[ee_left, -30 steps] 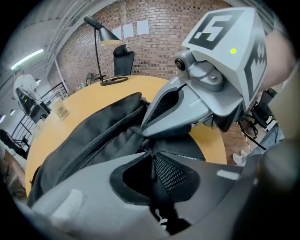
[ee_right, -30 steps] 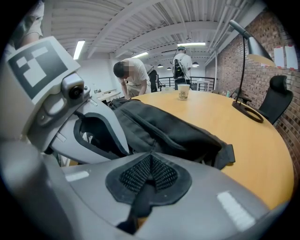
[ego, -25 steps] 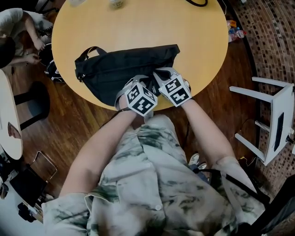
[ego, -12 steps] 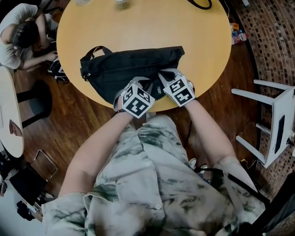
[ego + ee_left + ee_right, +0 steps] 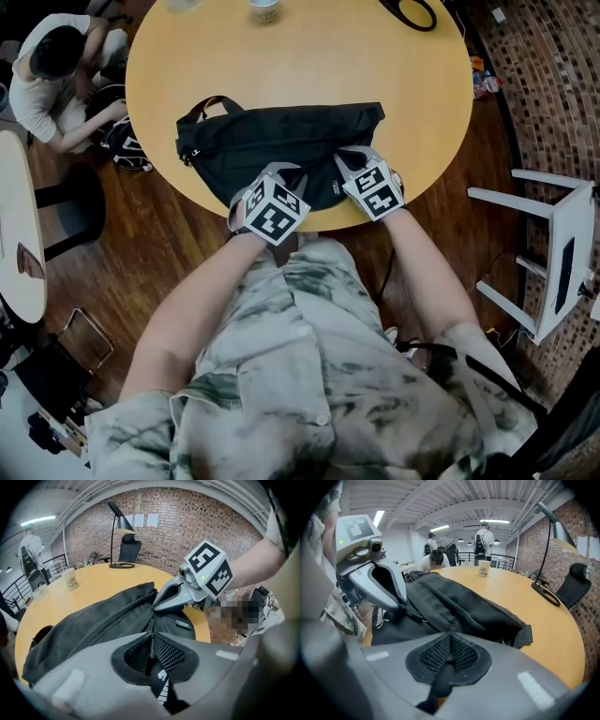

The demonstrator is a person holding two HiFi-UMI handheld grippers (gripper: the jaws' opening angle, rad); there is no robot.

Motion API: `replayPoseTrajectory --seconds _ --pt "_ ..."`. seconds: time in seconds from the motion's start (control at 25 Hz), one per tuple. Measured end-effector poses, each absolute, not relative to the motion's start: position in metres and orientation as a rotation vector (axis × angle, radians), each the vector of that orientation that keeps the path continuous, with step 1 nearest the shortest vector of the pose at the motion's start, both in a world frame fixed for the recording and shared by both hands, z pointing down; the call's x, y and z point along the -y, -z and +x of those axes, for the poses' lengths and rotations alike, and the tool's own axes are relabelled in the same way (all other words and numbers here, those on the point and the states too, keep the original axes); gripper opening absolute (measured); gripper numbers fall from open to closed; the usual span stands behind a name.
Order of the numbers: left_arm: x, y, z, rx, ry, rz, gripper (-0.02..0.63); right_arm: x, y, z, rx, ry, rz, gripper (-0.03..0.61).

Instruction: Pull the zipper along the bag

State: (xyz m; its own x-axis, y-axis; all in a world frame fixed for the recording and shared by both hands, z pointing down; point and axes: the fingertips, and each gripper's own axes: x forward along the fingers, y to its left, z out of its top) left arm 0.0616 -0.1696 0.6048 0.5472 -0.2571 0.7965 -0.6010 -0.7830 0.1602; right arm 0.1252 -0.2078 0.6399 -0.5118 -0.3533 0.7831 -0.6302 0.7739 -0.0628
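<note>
A black bag [image 5: 281, 141] lies across the near half of the round yellow table [image 5: 403, 84]. My left gripper [image 5: 279, 176] is at the bag's near edge, shut on the zipper pull [image 5: 150, 641], a thin dark tab that runs from the bag [image 5: 93, 625] into the closed pads. My right gripper [image 5: 351, 161] is further right on the same edge. It is shut on a strip of the bag's black fabric [image 5: 440, 677]. In the left gripper view the right gripper [image 5: 157, 605] pinches the bag's corner. The left gripper [image 5: 400, 603] shows in the right gripper view, beside the bag [image 5: 454, 602].
A paper cup [image 5: 265, 9] and a lamp base [image 5: 412, 11] stand at the table's far side. A person [image 5: 56, 75] crouches on the floor at the left beside another table [image 5: 19, 234]. A white chair [image 5: 553, 253] stands at the right.
My left gripper has slid leftward along the bag's near edge with the pull in it. The right gripper has kept its place on the bag.
</note>
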Motion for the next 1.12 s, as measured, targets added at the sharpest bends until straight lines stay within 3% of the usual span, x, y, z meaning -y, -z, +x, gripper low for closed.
replayPoseTrajectory --seconds 1.12 --pt "0.167 -0.600 -0.037 0.680 -0.970 2.367 0.023 0.213 -0.643 0.135 2.067 -0.416 0.810 0.006"
